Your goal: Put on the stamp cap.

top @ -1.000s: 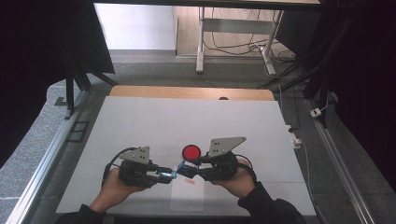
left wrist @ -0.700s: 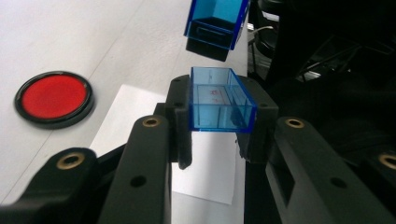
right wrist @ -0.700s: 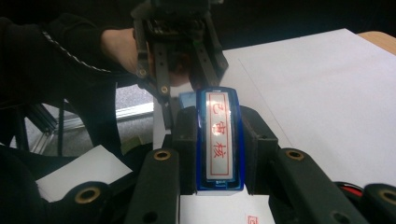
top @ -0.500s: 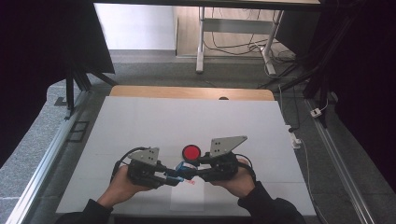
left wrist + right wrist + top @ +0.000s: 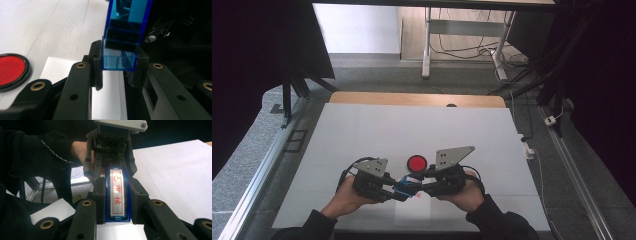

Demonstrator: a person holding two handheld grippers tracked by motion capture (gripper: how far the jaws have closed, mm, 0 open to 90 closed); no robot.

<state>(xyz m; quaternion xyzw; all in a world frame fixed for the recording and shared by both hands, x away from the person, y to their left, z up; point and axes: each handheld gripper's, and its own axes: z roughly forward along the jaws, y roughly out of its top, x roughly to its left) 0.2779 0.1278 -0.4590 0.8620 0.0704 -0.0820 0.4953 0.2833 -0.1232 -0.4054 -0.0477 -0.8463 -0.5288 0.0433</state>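
High view: my left gripper [image 5: 393, 189] and right gripper [image 5: 424, 186] each clamp one end of the blue stamp [image 5: 408, 188], held between them above the worktop [image 5: 362, 135]. Its two halves are not yet separated; red ink pad [image 5: 416, 163] lies just beyond.

A red round disc [image 5: 416, 163] with a dark rim lies on the white surface [image 5: 362, 135]. A white sheet of paper [image 5: 412, 215] lies near the surface's front edge. Cables [image 5: 462, 47] trail over the floor beyond.
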